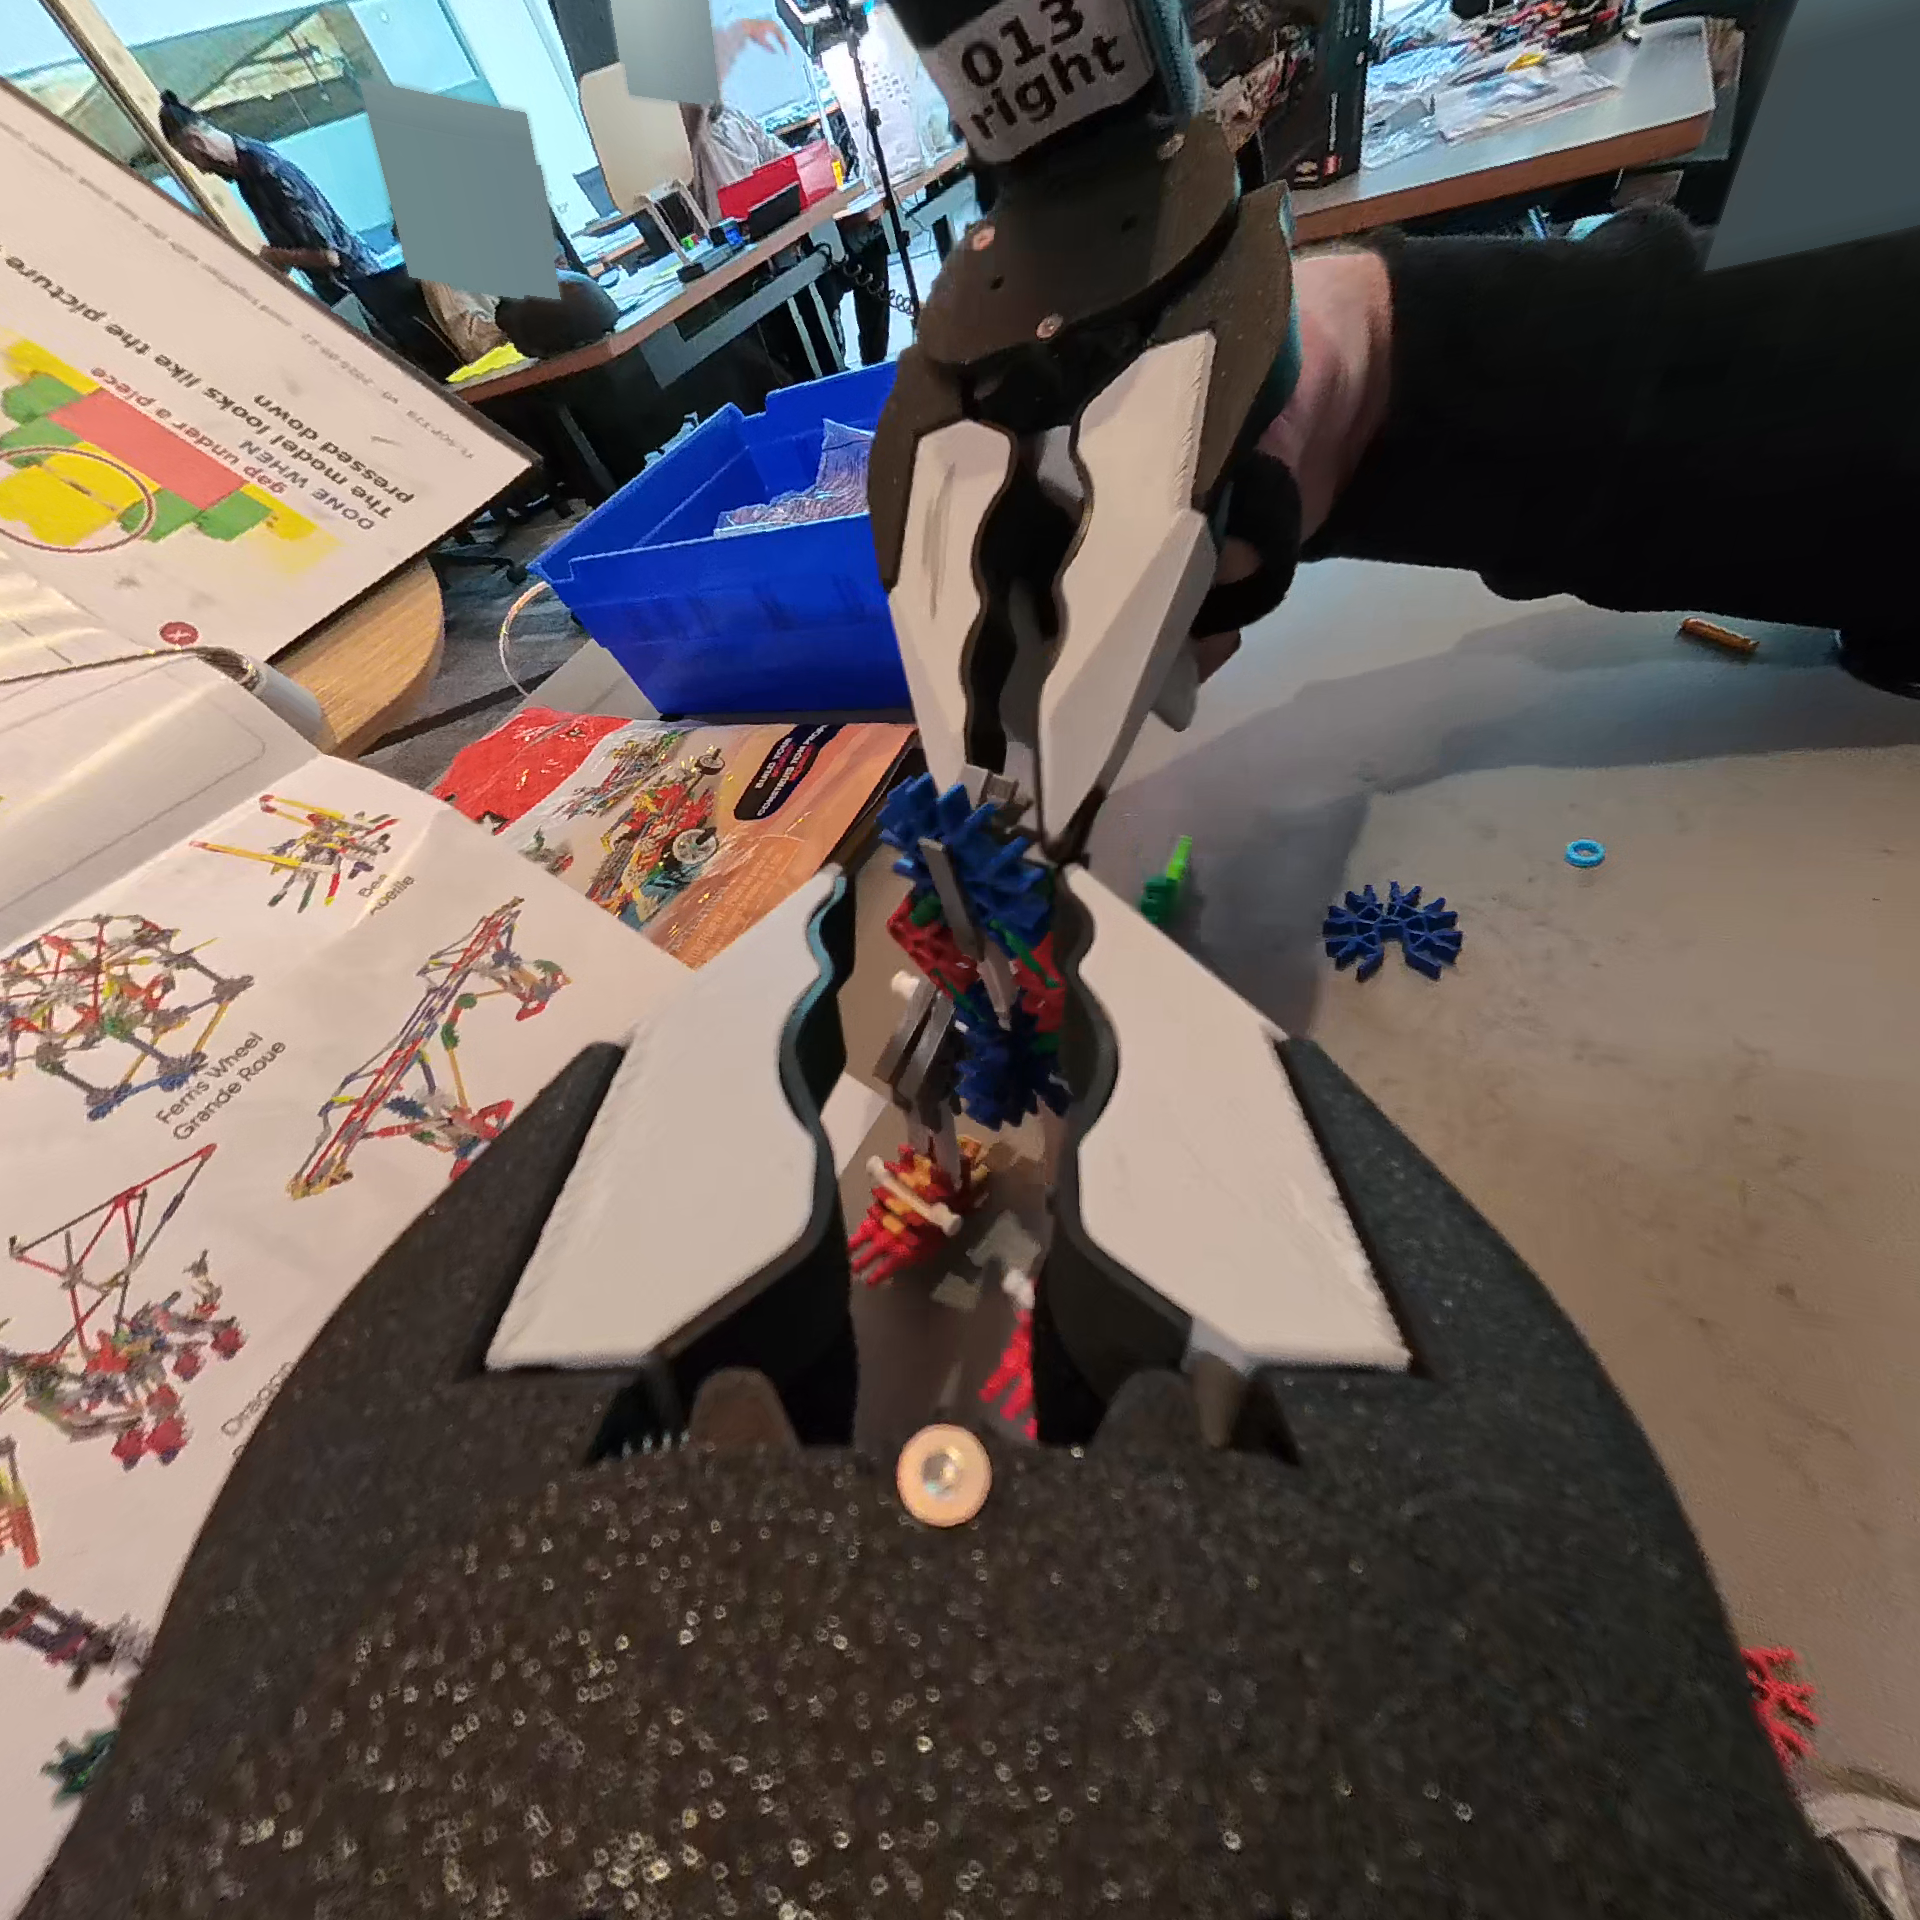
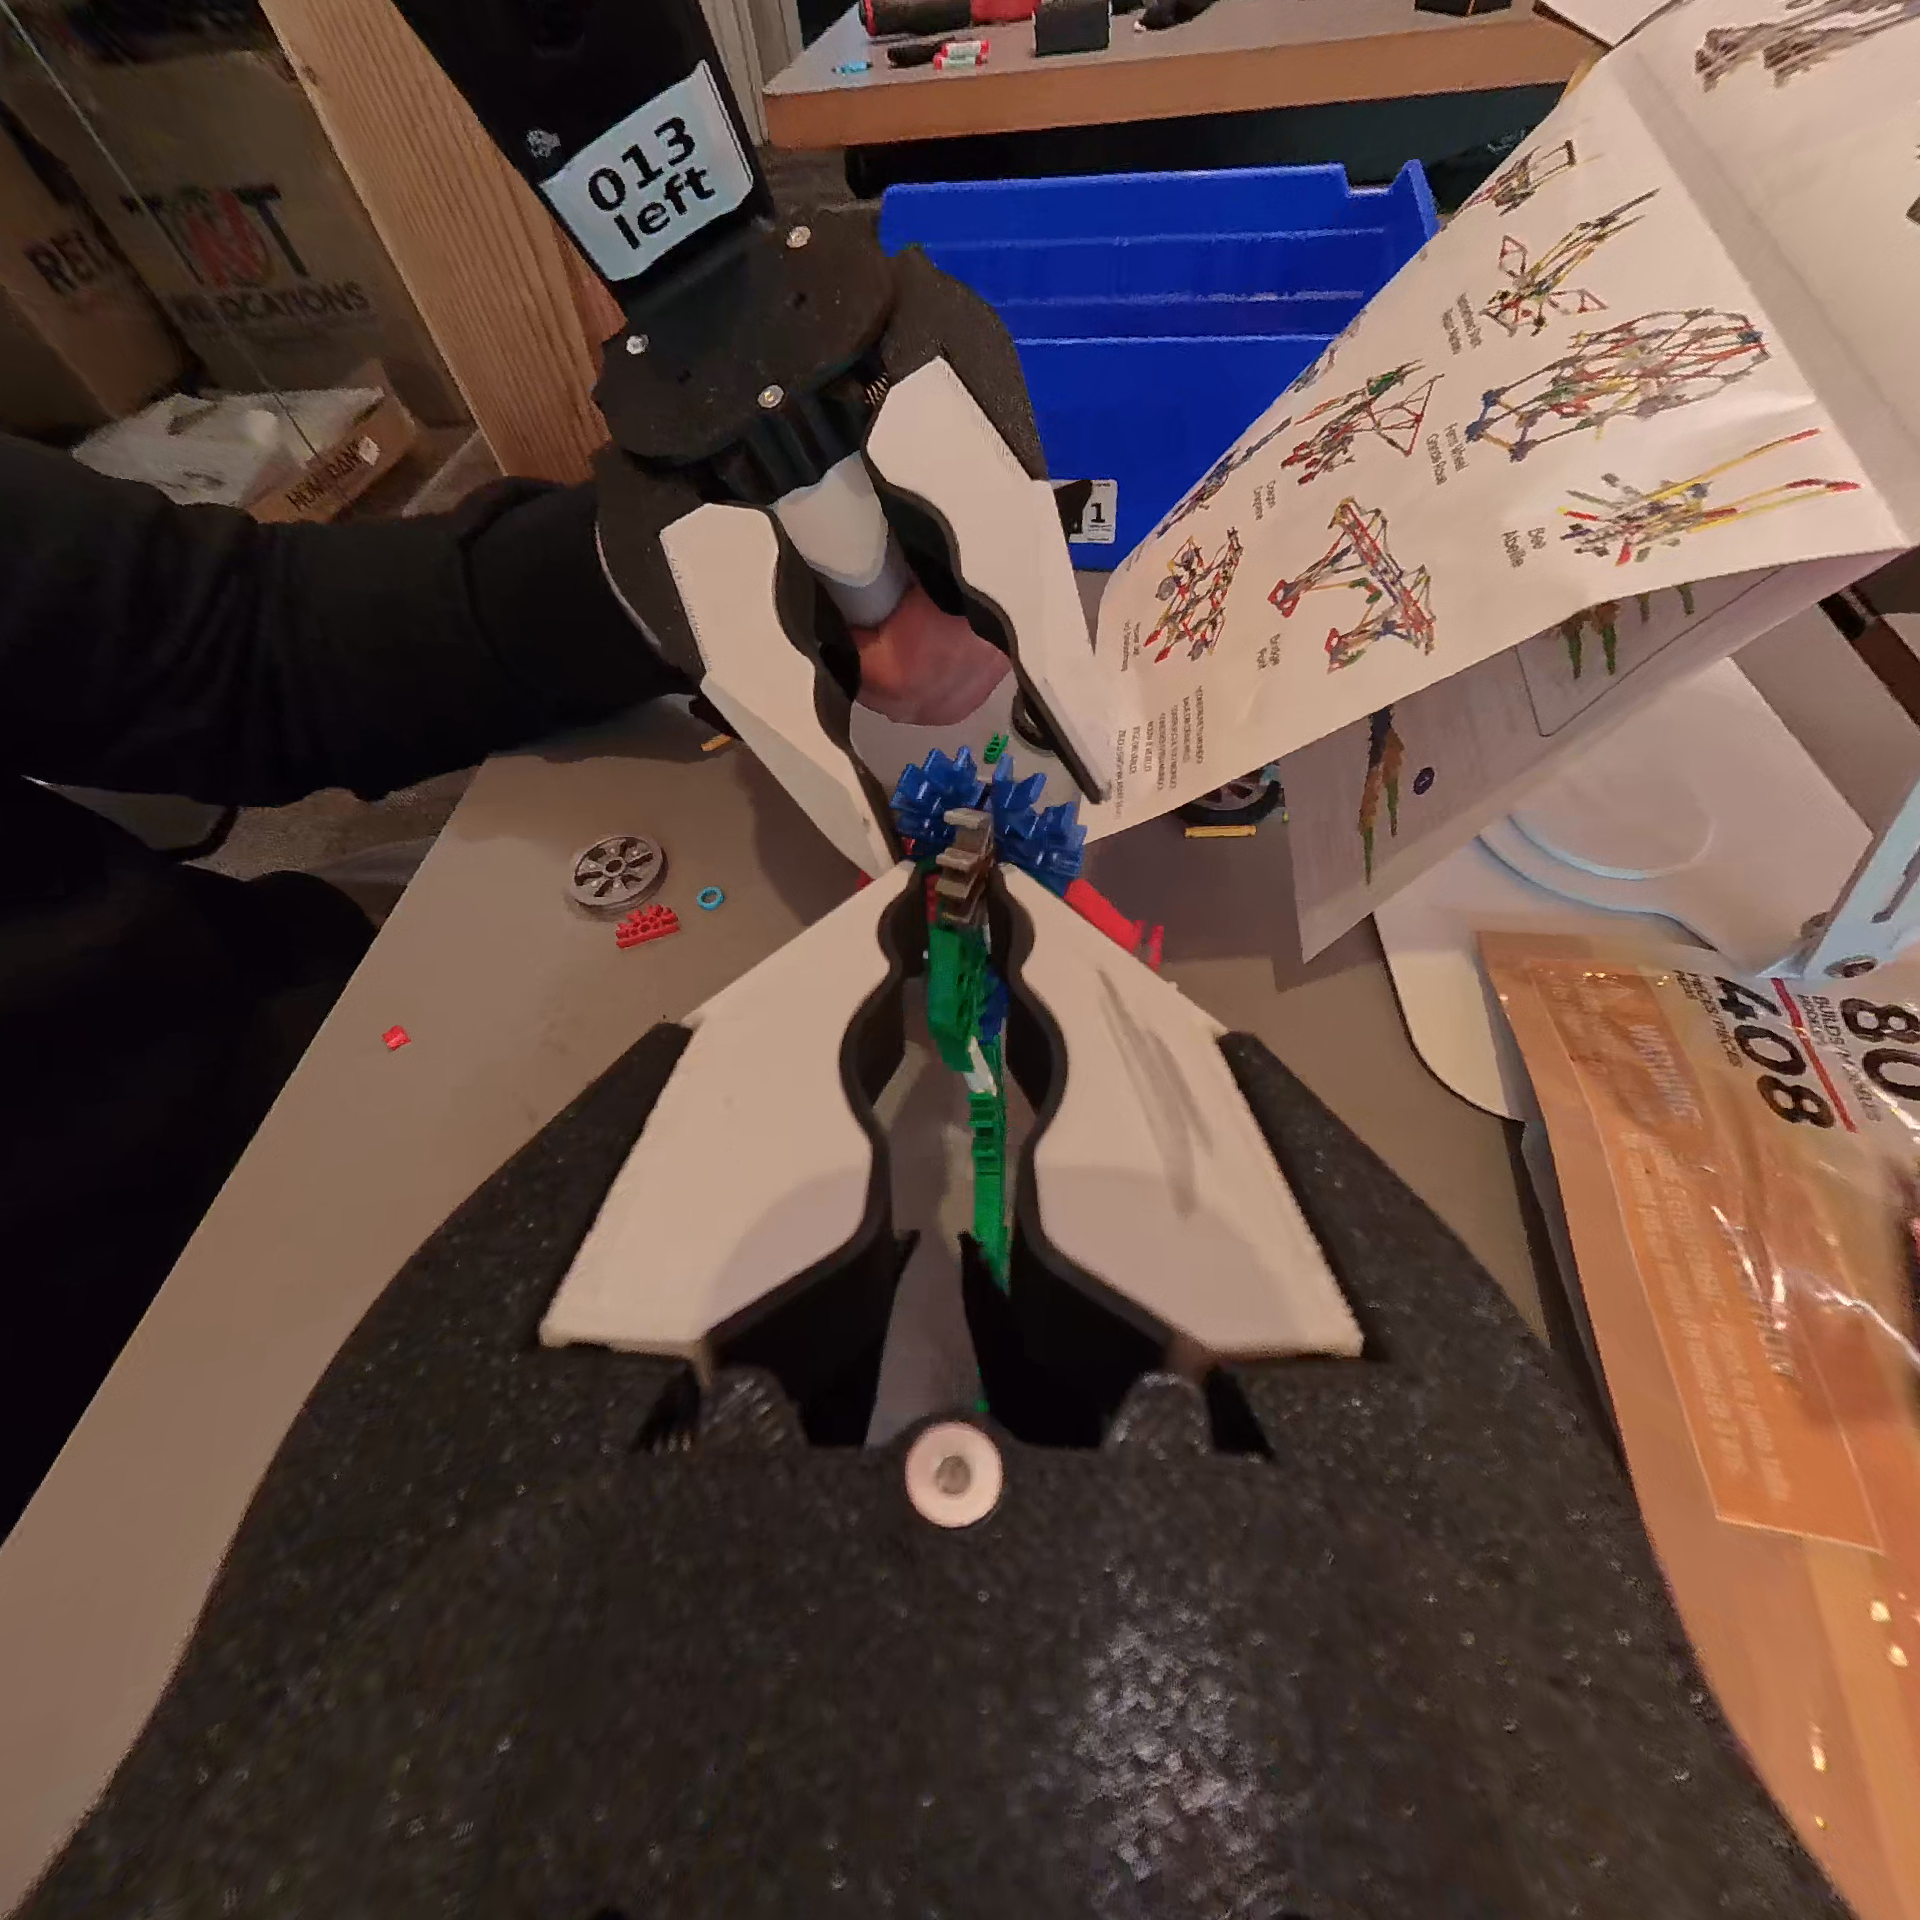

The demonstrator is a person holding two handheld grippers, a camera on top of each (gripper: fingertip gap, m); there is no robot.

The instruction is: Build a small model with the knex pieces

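Rod-and-connector toy assembly (image 1: 971, 966), blue, red, green, grey: pinched between left tongs (image 1: 951, 894) and right tongs (image 2: 951, 883) above grey surface (image 1: 1558, 1091).

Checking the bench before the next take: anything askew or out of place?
Loose parts lie scattered on the table: a blue snowflake connector, a blue ring, a grey wheel. The instruction sheet droops against the left gripper.

Two close, opposed wrist views sharing the blue bin (image 1: 727, 582).
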